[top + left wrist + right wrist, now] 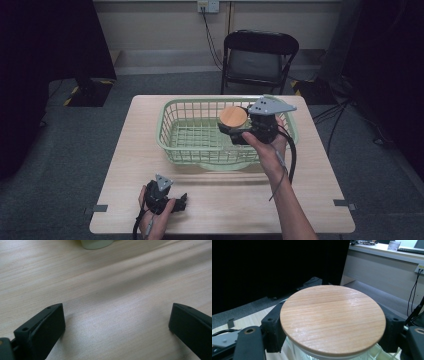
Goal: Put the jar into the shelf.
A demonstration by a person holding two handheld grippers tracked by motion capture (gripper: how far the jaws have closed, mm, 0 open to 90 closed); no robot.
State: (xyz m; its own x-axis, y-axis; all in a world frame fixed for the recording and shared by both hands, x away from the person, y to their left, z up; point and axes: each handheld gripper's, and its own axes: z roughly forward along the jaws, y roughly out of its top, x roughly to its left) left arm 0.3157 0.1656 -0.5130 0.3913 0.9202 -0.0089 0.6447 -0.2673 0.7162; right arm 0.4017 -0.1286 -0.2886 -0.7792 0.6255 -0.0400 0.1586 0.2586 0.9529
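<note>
A glass jar with a round wooden lid (233,116) hangs above the inside of the light green basket (172,131), near its right side. My right gripper (231,126) is shut on the jar just under the lid. In the right gripper view the wooden lid (333,318) lies between both black jaws, with clear glass below it. My left gripper (183,201) rests on the table near the front edge, jaws wide apart. In the left gripper view, its fingers (47,327) frame bare wood with nothing between them.
The basket stands on a light wooden table (225,200). A black folding chair (257,57) stands behind the table. A pale green edge of the basket (96,243) shows at the top of the left gripper view. Dark curtains hang at both sides.
</note>
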